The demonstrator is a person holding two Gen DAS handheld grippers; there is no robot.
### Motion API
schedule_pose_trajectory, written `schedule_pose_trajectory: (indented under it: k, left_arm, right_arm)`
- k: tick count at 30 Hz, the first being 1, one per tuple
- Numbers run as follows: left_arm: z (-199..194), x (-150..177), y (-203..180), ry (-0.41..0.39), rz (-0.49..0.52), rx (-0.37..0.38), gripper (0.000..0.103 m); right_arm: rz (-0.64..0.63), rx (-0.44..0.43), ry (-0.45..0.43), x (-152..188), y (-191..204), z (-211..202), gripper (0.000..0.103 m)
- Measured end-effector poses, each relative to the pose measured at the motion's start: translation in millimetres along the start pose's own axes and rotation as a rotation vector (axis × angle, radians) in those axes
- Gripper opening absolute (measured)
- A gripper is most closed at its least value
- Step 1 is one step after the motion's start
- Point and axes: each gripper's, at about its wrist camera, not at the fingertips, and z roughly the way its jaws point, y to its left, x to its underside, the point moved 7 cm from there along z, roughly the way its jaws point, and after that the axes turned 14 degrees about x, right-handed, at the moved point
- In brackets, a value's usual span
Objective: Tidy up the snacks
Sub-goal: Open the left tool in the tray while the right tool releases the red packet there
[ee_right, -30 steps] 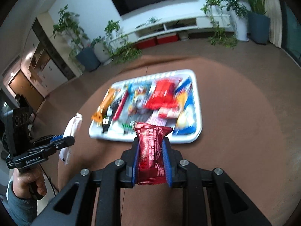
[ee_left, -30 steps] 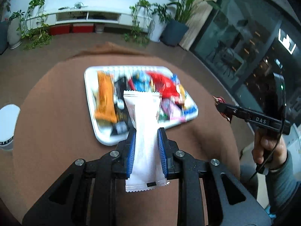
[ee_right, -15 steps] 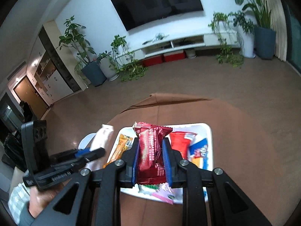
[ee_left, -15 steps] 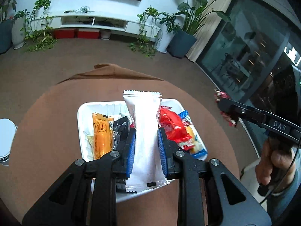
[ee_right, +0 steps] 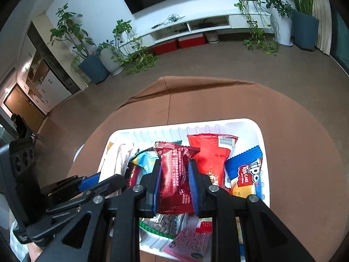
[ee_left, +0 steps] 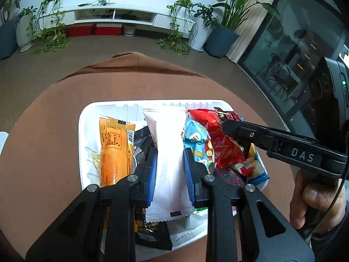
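A white tray [ee_left: 84, 131] heaped with snack packets sits on the round brown table. My left gripper [ee_left: 170, 154] is shut on a long white packet [ee_left: 168, 135], held just above the tray's middle beside an orange packet [ee_left: 113, 148]. From the right, my right gripper [ee_left: 228, 126] reaches in over a red packet [ee_left: 218, 139]. In the right wrist view, the right gripper [ee_right: 174, 163] is shut on a dark red packet [ee_right: 174, 179] over the tray [ee_right: 264, 144], with the left gripper [ee_right: 102, 181] and its white packet [ee_right: 117, 159] at lower left.
A brown cloth [ee_left: 50, 135] covers the table, with bare cloth around the tray. A blue Tipo packet [ee_right: 246, 174] lies at the tray's right side. A hand [ee_left: 316, 200] grips the right tool. A white object [ee_left: 2, 139] sits at the table's left edge.
Both grippers have moved forward and down with their packets, from short of the tray to over it. They now sit close together, and the tray looms larger.
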Motion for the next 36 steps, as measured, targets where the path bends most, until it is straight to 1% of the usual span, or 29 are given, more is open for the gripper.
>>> schedule_pose_trajectory:
  k: [3,8,10,13,15,16,18,20,22,23,24,25,27,28,29,31,32,35,36]
  left_arm:
    - [5,0,3,-0.01,-0.007,-0.006,0.023]
    - [12,4,5,-0.001,-0.008,-0.006,0.026]
    - [12,5,8,-0.001,-0.015,-0.008,0.029]
    - [16,8,9,0.005,-0.014,-0.014,0.034]
    - [17,6,9,-0.005,-0.01,-0.007,0.047]
    - [16,5,7,-0.013,-0.002,-0.014,0.049]
    - [13,4,5,-0.021,0.007,-0.022,0.058]
    - [8,2,1,-0.029,0.02,-0.028,0.062]
    - [3,2,-3,-0.039,0.03,-0.035,0.068]
    - [-1,3,-7,-0.046,0.034,-0.039,0.075]
    - [-7,3,-10,-0.061,0.038,-0.048,0.079]
    - [-14,3,-14,-0.08,0.045,-0.058,0.081]
    - [-28,5,-24,-0.115,0.061,-0.08,0.099]
    - [-37,6,-28,-0.137,0.069,-0.096,0.102]
    - [-50,9,-36,-0.173,0.085,-0.104,0.103]
    - [-68,16,-50,-0.217,0.108,-0.109,0.103]
    - [-79,20,-59,-0.24,0.125,-0.114,0.103]
    - [-116,37,-94,-0.316,0.21,-0.139,0.103]
    - [-127,42,-104,-0.339,0.234,-0.165,0.103]
  right_arm:
    - [-0.002,0.012,0.012,3,2,7,0.026]
    - [-0.008,0.013,0.017,5,1,12,0.027]
    - [-0.008,0.014,0.016,5,1,11,0.027]
    - [-0.012,0.011,0.019,5,2,12,0.032]
    - [-0.011,0.013,0.016,5,2,11,0.032]
    - [-0.01,0.013,0.014,6,1,11,0.032]
    - [-0.009,0.015,0.006,6,1,8,0.034]
    - [-0.009,0.018,-0.006,6,-1,3,0.039]
    - [-0.002,0.016,-0.016,7,-3,-4,0.044]
    - [0.002,0.016,-0.022,7,-4,-8,0.046]
    - [0.008,0.015,-0.031,7,-5,-13,0.051]
    - [0.016,0.012,-0.05,8,-6,-21,0.058]
    - [0.026,0.005,-0.087,9,-10,-37,0.066]
    - [0.031,0.0,-0.114,11,-12,-48,0.07]
    - [0.034,-0.003,-0.14,13,-14,-59,0.072]
    - [0.039,0.0,-0.205,19,-17,-85,0.079]
    - [0.037,0.003,-0.235,22,-18,-95,0.081]
    - [0.01,0.053,-0.402,37,-17,-146,0.091]
    - [0.001,0.065,-0.471,42,-16,-167,0.096]
